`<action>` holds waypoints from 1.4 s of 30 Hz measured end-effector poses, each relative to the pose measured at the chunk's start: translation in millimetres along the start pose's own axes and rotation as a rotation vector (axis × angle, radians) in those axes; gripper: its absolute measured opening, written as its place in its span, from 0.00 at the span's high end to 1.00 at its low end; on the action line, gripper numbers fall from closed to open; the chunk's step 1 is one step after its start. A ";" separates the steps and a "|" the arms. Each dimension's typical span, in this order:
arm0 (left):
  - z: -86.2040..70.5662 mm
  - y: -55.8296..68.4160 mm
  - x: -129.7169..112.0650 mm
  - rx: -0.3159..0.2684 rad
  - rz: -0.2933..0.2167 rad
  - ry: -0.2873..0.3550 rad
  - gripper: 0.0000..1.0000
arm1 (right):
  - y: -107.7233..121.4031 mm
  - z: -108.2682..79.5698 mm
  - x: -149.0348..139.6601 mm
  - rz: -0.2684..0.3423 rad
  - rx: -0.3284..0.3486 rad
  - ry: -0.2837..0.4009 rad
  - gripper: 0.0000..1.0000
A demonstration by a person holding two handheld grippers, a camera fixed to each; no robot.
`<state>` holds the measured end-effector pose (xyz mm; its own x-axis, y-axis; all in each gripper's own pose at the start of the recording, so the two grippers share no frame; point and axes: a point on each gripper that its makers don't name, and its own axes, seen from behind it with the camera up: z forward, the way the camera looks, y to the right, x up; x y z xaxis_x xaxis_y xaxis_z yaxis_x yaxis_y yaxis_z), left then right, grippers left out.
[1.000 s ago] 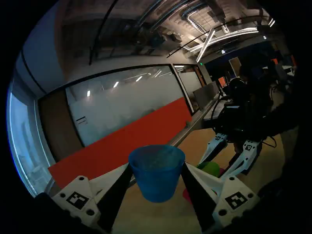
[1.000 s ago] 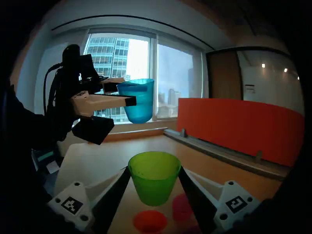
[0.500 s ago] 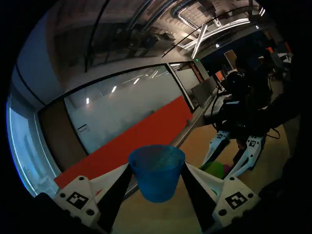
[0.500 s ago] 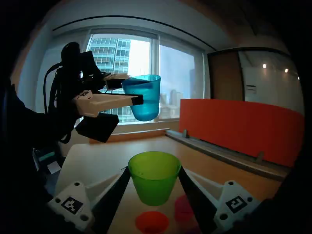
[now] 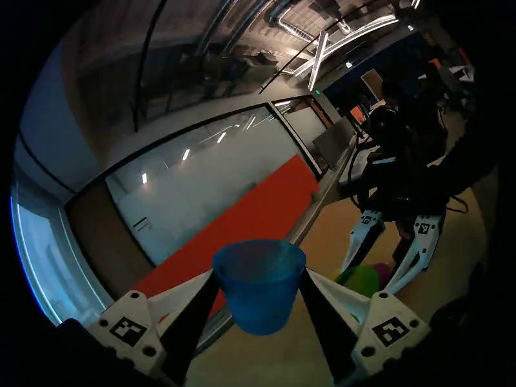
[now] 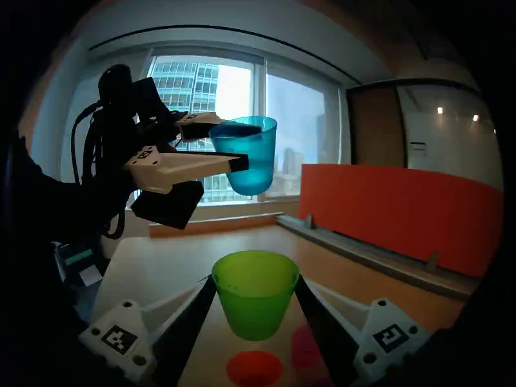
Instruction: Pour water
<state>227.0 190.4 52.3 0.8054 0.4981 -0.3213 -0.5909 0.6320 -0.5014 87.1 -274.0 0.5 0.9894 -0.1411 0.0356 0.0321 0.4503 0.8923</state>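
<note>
**Blue cup held high, pour not yet lined up**

We hold the blue cup (image 6: 248, 161) in the left gripper (image 5: 259, 278), fingers clamped on its sides. It is raised well above the table (image 6: 155, 264) and slightly tilted. The right gripper (image 6: 256, 284) has its fingers clamped on the green cup (image 6: 256, 303), which is upright and low over the table.

The risk, as we judge it, is aim. The blue cup seems to hang beyond the green rim rather than straight over it, so a pour begun here could miss and wet the table and the red disc (image 6: 254, 369). From that height, a quick tip could also splash out of the green cup. We cannot tell how much water the blue cup holds.
</note>
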 end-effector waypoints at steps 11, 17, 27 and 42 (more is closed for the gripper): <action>1.4 0.1 4.8 0.010 0.070 -0.004 0.15 | -4.9 3.7 3.7 -0.004 0.010 0.004 0.09; 1.9 1.6 5.3 0.013 0.112 -0.011 0.15 | -4.0 4.3 4.3 -0.004 0.012 0.006 0.09; 2.6 0.7 10.3 0.026 0.165 -0.009 0.15 | -6.7 3.6 8.2 -0.013 0.020 0.011 0.09; 5.8 -4.4 15.0 0.048 0.259 -0.006 0.15 | -7.3 2.8 10.7 -0.019 0.023 0.015 0.09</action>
<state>241.4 198.6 54.4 0.6265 0.6507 -0.4289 -0.7792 0.5099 -0.3645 97.0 -281.3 -4.3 0.9906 -0.1366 0.0118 0.0481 0.4271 0.9029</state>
